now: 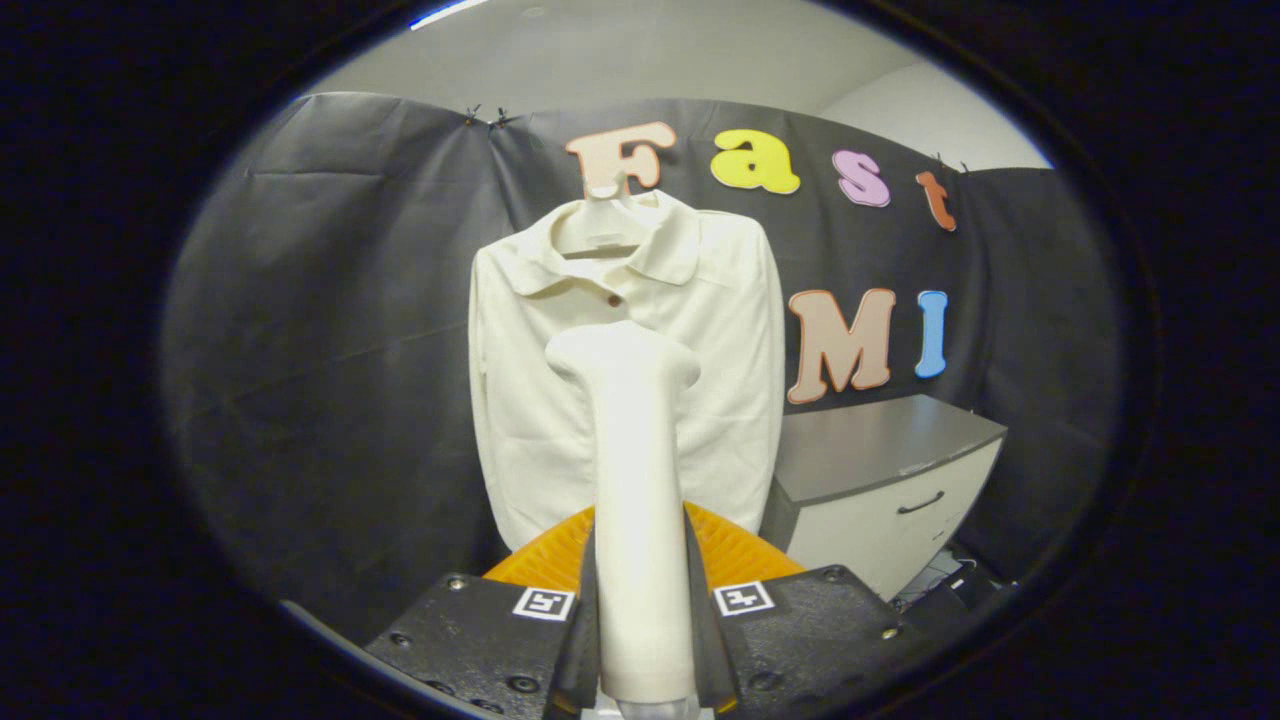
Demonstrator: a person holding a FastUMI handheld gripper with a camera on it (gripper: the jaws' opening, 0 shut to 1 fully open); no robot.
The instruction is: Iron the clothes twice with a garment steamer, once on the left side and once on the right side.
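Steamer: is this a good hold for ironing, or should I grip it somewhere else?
Keep it. The gripper is shut on the steamer at its straight handle, one finger on each flat side, from behind. The handle stands upright between the fingers and the wider head at the top faces the shirt on its hanger. Gripping the head would likely block its face.
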